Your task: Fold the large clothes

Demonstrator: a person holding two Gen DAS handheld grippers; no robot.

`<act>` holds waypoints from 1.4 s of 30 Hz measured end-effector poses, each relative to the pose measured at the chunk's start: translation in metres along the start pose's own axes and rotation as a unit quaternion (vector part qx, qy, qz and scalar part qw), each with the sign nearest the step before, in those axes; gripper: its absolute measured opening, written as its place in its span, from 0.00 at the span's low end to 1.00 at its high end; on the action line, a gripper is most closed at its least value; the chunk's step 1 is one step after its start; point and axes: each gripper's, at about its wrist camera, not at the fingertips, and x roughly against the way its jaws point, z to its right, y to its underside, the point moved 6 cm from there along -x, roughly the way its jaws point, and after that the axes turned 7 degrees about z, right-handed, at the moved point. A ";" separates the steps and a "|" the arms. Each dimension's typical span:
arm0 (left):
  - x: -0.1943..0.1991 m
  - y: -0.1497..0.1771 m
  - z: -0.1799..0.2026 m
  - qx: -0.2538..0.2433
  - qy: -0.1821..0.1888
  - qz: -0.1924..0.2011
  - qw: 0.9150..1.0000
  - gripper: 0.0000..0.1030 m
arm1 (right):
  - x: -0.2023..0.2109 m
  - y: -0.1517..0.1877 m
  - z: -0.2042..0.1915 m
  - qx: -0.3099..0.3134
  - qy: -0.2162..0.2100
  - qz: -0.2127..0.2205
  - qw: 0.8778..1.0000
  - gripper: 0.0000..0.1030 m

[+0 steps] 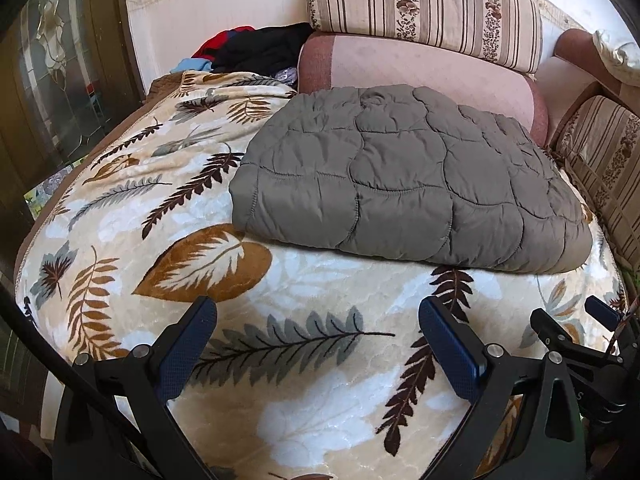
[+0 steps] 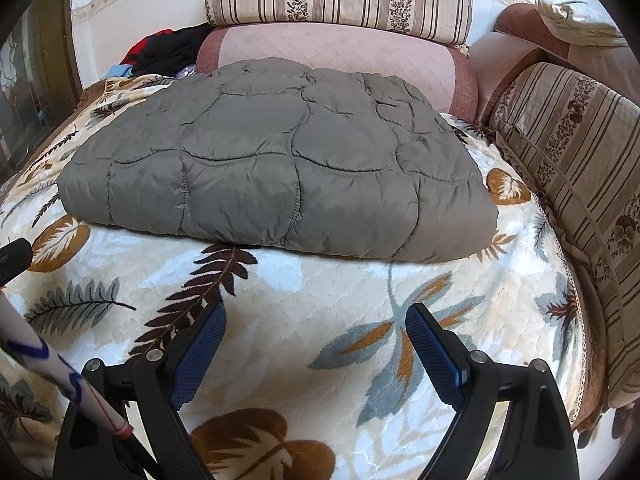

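A grey quilted padded garment [image 1: 412, 184] lies folded into a flat rectangular bundle on a leaf-patterned blanket [image 1: 280, 340]; it also shows in the right wrist view [image 2: 280, 160]. My left gripper [image 1: 318, 312] is open and empty, held above the blanket in front of the garment's near edge. My right gripper [image 2: 316, 318] is open and empty, also in front of the near edge, and part of it [image 1: 576, 328] shows at the right of the left wrist view. Neither gripper touches the garment.
The blanket [image 2: 320, 300] covers a sofa seat. Striped floral cushions [image 1: 424, 8] and a pink cushion [image 1: 420, 68] stand behind; another striped cushion [image 2: 580, 168] lines the right side. A pile of dark, red and blue clothes [image 1: 252, 52] lies at the back left. A glass-panelled door [image 1: 60, 80] stands left.
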 end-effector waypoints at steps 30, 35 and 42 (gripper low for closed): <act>-0.016 0.008 0.002 0.002 0.006 -0.018 1.000 0.98 | -0.015 0.007 -0.005 0.012 0.009 -0.017 1.000 0.91; -0.016 0.008 0.003 0.000 0.008 -0.016 1.000 0.98 | -0.016 0.006 -0.004 0.013 0.016 -0.016 1.000 0.91; -0.018 0.010 0.005 -0.005 0.006 -0.019 1.000 0.98 | -0.017 0.007 0.002 0.010 0.025 -0.017 0.999 0.91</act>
